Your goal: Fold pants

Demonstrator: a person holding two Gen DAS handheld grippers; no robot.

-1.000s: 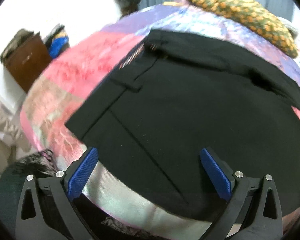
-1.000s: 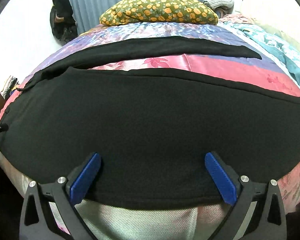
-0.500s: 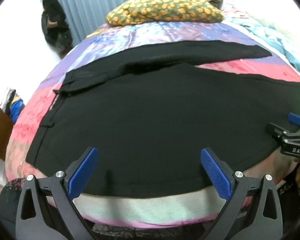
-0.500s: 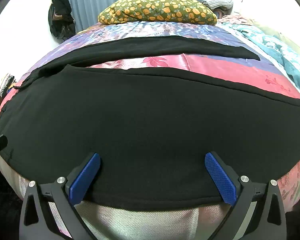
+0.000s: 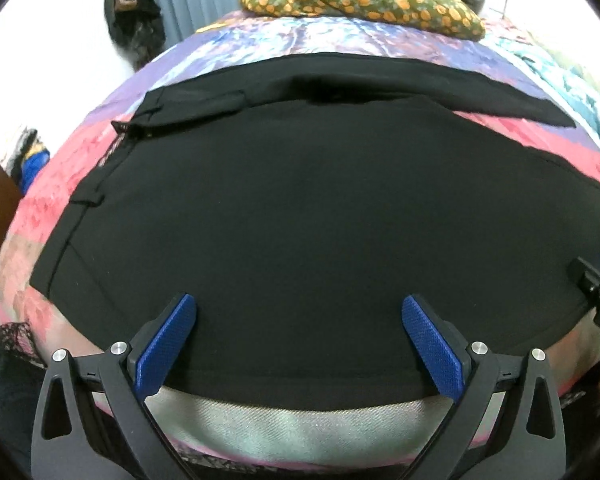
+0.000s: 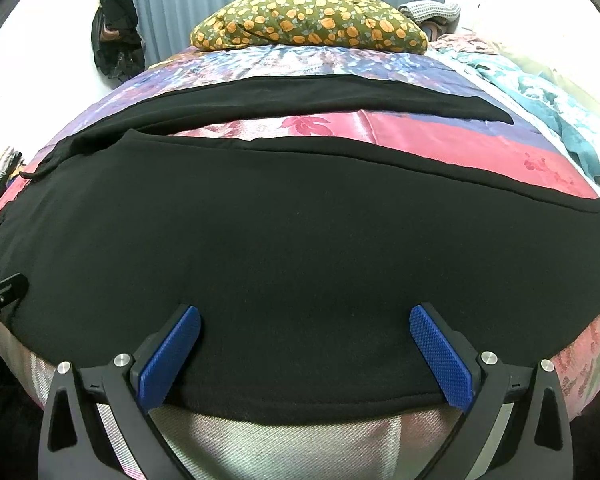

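- The left gripper (image 5: 299, 338) hangs over the near edge of the black pants (image 5: 300, 220), its blue pads spread wide and holding nothing.
- The right gripper (image 6: 305, 350) does likewise, released, further along that same edge.
- The pants lie flat across the patchwork bedspread (image 6: 420, 136) (one leg close, the other beyond a pink strip).
- An orange-spotted pillow (image 6: 312, 24) sits at the bed's far end.

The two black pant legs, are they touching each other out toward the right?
Apart. In the right wrist view a pink strip of the bedspread shows between the near leg and the far leg of the pants.
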